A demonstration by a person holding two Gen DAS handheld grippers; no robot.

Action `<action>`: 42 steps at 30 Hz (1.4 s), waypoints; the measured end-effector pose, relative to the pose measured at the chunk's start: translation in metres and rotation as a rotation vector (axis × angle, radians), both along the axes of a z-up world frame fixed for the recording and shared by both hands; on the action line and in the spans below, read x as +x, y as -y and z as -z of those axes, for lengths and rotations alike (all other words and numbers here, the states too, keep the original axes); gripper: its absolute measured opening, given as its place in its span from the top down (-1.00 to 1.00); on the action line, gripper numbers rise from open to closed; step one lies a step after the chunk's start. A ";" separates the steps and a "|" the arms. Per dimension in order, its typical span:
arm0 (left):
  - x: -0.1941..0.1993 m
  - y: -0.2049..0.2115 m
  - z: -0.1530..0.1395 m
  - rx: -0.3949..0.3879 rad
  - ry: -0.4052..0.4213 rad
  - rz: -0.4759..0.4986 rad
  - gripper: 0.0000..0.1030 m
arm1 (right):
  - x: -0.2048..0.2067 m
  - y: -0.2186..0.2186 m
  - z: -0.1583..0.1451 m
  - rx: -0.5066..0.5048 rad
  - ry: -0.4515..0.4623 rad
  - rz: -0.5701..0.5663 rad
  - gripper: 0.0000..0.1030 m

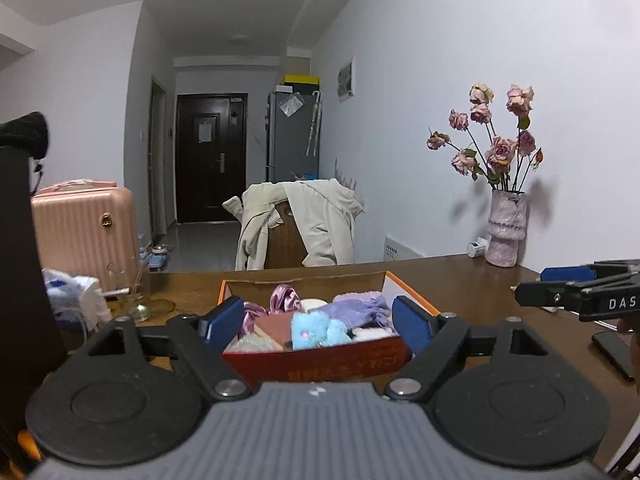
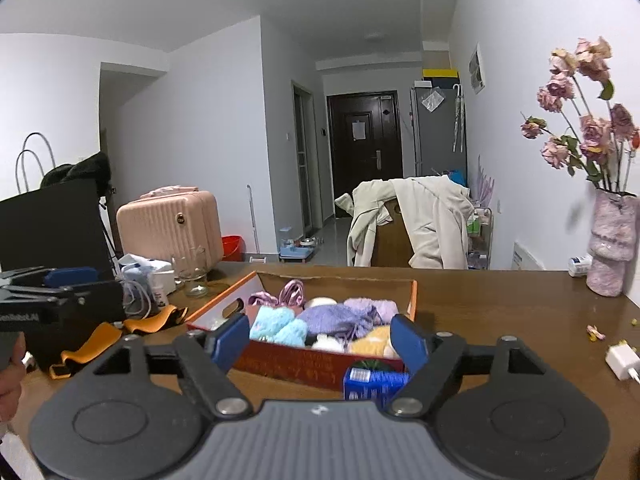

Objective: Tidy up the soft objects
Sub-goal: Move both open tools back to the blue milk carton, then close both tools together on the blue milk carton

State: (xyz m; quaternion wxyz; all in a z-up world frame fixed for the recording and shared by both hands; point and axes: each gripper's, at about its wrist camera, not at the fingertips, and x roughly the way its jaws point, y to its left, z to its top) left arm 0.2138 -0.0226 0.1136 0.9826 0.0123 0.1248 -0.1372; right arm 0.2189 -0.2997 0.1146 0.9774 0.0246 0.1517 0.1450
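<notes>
A red-orange cardboard box (image 1: 352, 360) sits on the brown table, filled with soft items: a light blue fluffy toy (image 1: 316, 330), a purple knit piece (image 1: 360, 308), a shiny lilac scrunchie (image 1: 285, 298). My left gripper (image 1: 318, 322) is open and empty, hovering just before the box. In the right wrist view the same box (image 2: 320, 368) holds the blue fluffy toy (image 2: 278, 324), purple knit (image 2: 340, 318) and a yellow soft item (image 2: 372, 342). My right gripper (image 2: 318, 338) is open and empty before it. A blue packet (image 2: 374, 384) lies against the box front.
A vase of dried roses (image 2: 610, 248) stands at the table's right. A glass jar (image 2: 194, 272), a plastic bag (image 2: 140, 270), an orange strap (image 2: 104, 338) and a black case (image 2: 52, 224) crowd the left. A white charger (image 2: 622, 360) and a phone (image 1: 614, 352) lie right.
</notes>
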 end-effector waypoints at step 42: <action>0.195 0.120 0.134 -0.279 -0.505 0.241 0.51 | 0.159 0.072 0.132 0.336 -0.306 0.062 0.56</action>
